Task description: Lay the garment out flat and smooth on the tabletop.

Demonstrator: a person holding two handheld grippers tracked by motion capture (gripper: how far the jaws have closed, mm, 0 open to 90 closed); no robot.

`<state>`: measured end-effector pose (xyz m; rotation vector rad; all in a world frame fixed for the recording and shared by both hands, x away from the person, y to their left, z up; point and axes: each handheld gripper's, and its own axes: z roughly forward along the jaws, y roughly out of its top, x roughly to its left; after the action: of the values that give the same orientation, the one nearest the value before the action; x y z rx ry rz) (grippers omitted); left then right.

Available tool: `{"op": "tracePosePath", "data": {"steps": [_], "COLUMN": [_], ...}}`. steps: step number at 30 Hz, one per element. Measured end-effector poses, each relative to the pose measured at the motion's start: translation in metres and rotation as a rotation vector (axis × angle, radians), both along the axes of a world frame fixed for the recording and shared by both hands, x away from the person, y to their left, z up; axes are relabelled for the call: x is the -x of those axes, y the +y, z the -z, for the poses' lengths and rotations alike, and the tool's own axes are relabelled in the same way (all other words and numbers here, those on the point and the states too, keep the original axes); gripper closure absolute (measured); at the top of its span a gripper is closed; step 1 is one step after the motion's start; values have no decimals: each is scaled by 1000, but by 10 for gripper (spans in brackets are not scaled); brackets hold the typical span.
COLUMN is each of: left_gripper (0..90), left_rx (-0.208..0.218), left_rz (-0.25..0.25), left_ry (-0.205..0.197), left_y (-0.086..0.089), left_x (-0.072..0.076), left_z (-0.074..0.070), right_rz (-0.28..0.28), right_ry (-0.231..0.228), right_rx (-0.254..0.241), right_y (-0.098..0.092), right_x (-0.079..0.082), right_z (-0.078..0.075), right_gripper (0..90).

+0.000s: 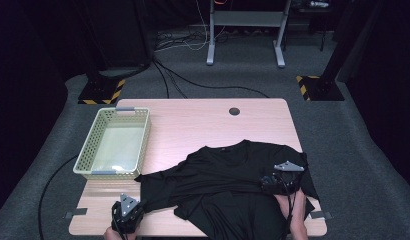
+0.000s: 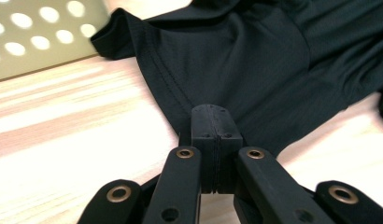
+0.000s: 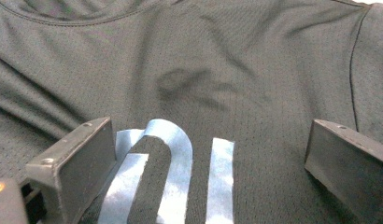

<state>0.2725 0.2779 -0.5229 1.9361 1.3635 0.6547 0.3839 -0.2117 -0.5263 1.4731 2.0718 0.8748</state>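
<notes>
A black T-shirt (image 1: 228, 175) lies crumpled on the right front part of the wooden table (image 1: 203, 120). My left gripper (image 1: 135, 207) is at the table's front left, at the shirt's near-left corner. In the left gripper view its jaws (image 2: 213, 123) are pressed together, shut on the edge of the shirt (image 2: 255, 60), which runs taut into them. My right gripper (image 1: 282, 181) rests on top of the shirt at the right. Its jaws (image 3: 206, 135) stand wide open over the fabric (image 3: 217, 60), with a light-blue print (image 3: 175, 158) between them.
A pale green perforated basket (image 1: 113, 172) stands empty at the table's left, close to the shirt's sleeve; its wall (image 2: 35, 60) shows beyond the left gripper. A round cable hole (image 1: 234, 111) is near the far edge. Bare wood lies along the back.
</notes>
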Motion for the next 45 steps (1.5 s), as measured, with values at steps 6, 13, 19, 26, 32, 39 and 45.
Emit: {"op": "tracePosePath", "data": {"steps": [6,13,19,26,32,39,45], "left_gripper": [601,538,837,880,870,427,297], "left_rx": [-11,-109,-153,-159,-156,-23,5], "left_rz": [35,69,75,36,-45,-46,152], "left_ry": [-58,-40,-22,-17,34,-5,24], "left_y": [-27,-59,-62,-53,-47,-51,-98], "left_x": [-25,-86,-105,-122,-150,-123,-97], "left_z": [-18,-10,-3,-12,-10,-23,-21], "right_rz": [2,2,6,13,20,-8,18], "right_ry": [-4,0,-4,-4,-7,28,-30], "right_rx": [4,-3,-2,0,3,-28,-40], "right_y": [-2,-3,-6,-10,-12,-15,-21], "right_x": [4,4,6,9,11,8,-1], "right_z": [0,0,0,0,0,-2,-28], "right_gripper": [10,10,10,10,10,0,0]}}
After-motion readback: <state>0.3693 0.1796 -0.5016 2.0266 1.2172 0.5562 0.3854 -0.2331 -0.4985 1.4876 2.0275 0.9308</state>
